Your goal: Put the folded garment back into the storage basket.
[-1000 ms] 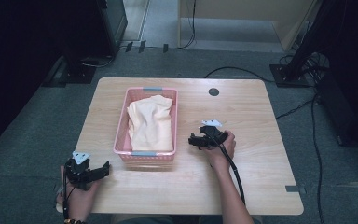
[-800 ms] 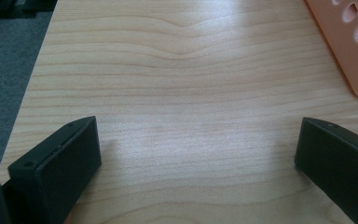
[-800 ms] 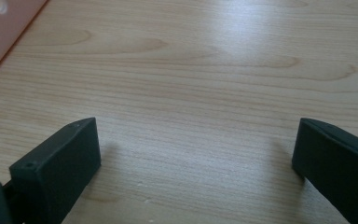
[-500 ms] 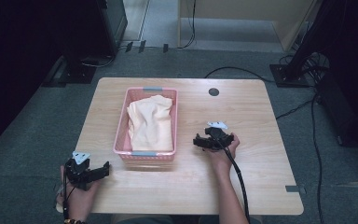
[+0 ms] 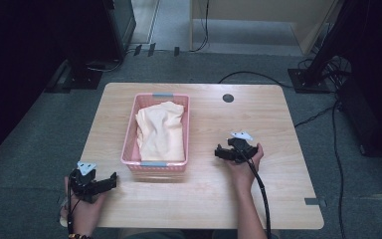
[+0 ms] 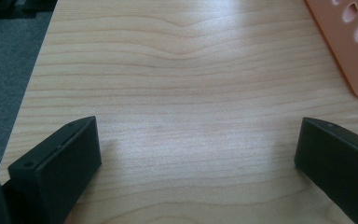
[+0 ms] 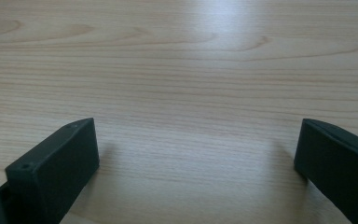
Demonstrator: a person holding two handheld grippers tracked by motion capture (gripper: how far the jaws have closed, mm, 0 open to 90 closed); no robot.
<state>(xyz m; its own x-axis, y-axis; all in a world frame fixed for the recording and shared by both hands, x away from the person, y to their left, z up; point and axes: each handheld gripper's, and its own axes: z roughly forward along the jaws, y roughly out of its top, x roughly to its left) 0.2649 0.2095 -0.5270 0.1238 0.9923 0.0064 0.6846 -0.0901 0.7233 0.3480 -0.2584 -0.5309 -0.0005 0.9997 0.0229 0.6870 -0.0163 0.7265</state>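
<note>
Cloth (image 5: 161,132), pale yellow and folded, lies inside the pink basket (image 5: 131,144) on the wooden table (image 5: 278,119). Left gripper (image 5: 113,179) rests near the table's front left corner, right gripper (image 5: 218,153) beside the basket; both have jaws spread wide, empty.

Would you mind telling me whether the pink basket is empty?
No, the pink basket holds a pale yellow cloth that fills most of it, as the high view shows.
</note>
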